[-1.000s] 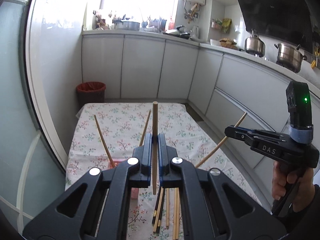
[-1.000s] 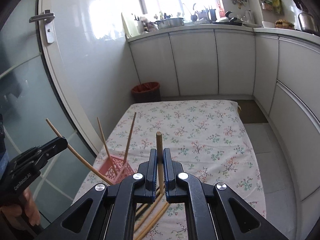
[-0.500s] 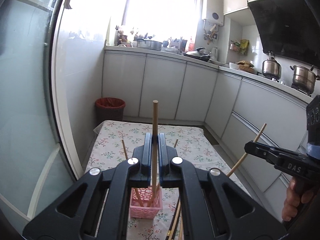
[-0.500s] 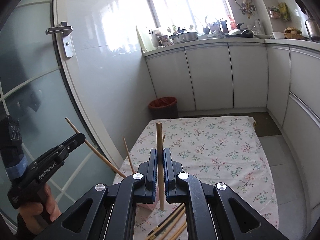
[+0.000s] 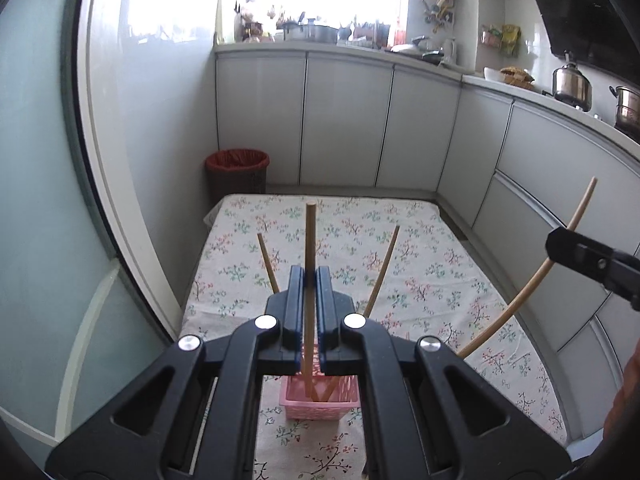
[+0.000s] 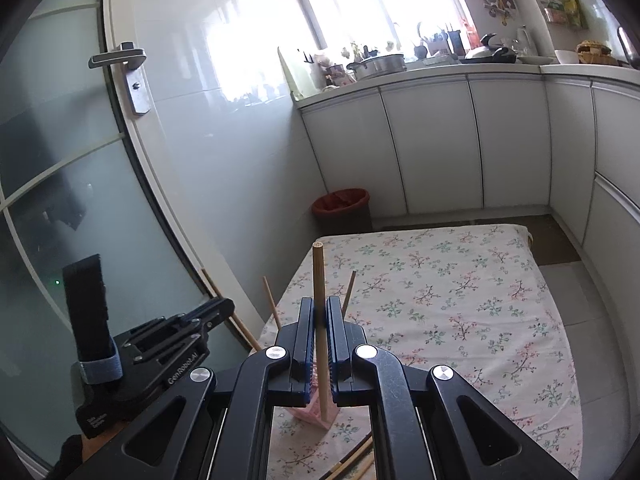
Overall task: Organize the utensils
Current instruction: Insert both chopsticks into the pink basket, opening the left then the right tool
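With two chopsticks (image 5: 385,270) already standing in the pink basket (image 5: 320,402) just below my left gripper (image 5: 309,276), both grippers pinch one chopstick each; several more lie beneath my right gripper (image 6: 320,312)

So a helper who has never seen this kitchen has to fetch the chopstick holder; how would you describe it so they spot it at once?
Find the low table with the floral cloth in the middle of the kitchen. Near its front edge stands a small pink plastic basket with wooden chopsticks sticking up from it. It is the only pink thing and the only container on the cloth; other chopsticks lie flat beside it.
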`<move>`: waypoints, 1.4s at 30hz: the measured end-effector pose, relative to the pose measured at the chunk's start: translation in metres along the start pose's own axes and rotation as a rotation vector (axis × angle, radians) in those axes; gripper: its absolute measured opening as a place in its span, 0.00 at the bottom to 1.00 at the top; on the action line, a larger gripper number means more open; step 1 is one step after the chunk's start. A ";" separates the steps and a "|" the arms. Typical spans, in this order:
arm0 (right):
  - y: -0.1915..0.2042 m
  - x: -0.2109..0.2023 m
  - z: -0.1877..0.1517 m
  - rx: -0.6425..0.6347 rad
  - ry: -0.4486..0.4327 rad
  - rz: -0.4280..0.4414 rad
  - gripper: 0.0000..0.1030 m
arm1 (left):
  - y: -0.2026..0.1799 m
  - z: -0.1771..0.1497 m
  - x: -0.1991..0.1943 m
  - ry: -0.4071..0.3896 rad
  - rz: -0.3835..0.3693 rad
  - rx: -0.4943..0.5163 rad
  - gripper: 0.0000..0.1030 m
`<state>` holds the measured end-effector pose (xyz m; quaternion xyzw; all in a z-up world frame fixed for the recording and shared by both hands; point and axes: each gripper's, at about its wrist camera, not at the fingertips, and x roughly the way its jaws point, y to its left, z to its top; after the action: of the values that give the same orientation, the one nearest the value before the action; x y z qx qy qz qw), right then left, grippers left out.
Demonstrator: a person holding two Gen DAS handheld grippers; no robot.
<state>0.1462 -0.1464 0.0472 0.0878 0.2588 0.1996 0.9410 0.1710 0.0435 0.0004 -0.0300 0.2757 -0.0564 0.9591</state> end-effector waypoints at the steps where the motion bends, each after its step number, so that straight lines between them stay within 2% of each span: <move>1: 0.000 0.003 0.000 0.005 0.003 0.005 0.06 | 0.000 -0.001 0.003 0.009 -0.005 -0.009 0.06; 4: 0.001 0.009 -0.001 0.012 0.008 0.012 0.06 | 0.000 -0.004 0.008 0.010 -0.021 -0.015 0.06; 6: 0.001 0.012 -0.001 0.016 0.005 0.017 0.06 | 0.000 -0.004 0.006 -0.007 -0.022 -0.018 0.10; 7: 0.001 0.013 0.000 0.018 0.003 0.019 0.06 | -0.001 -0.004 0.006 -0.008 -0.024 -0.020 0.19; 8: 0.001 0.014 0.001 0.021 0.000 0.021 0.06 | 0.000 -0.004 0.004 -0.011 -0.021 -0.029 0.34; 9: 0.002 0.015 0.002 0.024 -0.002 0.022 0.06 | 0.001 -0.004 0.001 -0.021 -0.020 -0.038 0.38; 15: 0.002 0.024 0.007 0.053 -0.025 0.039 0.06 | 0.011 -0.003 -0.009 -0.021 0.001 -0.075 0.49; 23: 0.008 0.040 0.010 0.046 -0.040 0.036 0.06 | 0.031 -0.014 -0.005 0.055 0.046 -0.125 0.50; 31: -0.002 0.094 -0.008 0.077 0.119 0.027 0.06 | 0.029 -0.022 0.003 0.109 0.044 -0.123 0.52; 36: -0.005 0.107 -0.017 0.064 0.156 0.004 0.07 | 0.024 -0.021 0.004 0.115 0.035 -0.114 0.52; 38: -0.006 0.106 -0.016 0.065 0.154 -0.002 0.13 | 0.023 -0.021 0.004 0.116 0.032 -0.108 0.52; 40: -0.007 0.099 -0.013 0.072 0.136 0.002 0.25 | 0.020 -0.021 0.005 0.119 0.029 -0.099 0.53; 42: -0.009 0.092 -0.009 0.074 0.116 -0.004 0.33 | 0.019 -0.022 0.005 0.124 0.023 -0.089 0.53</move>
<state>0.2165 -0.1155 -0.0045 0.1103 0.3202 0.1927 0.9209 0.1649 0.0609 -0.0221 -0.0660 0.3374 -0.0349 0.9384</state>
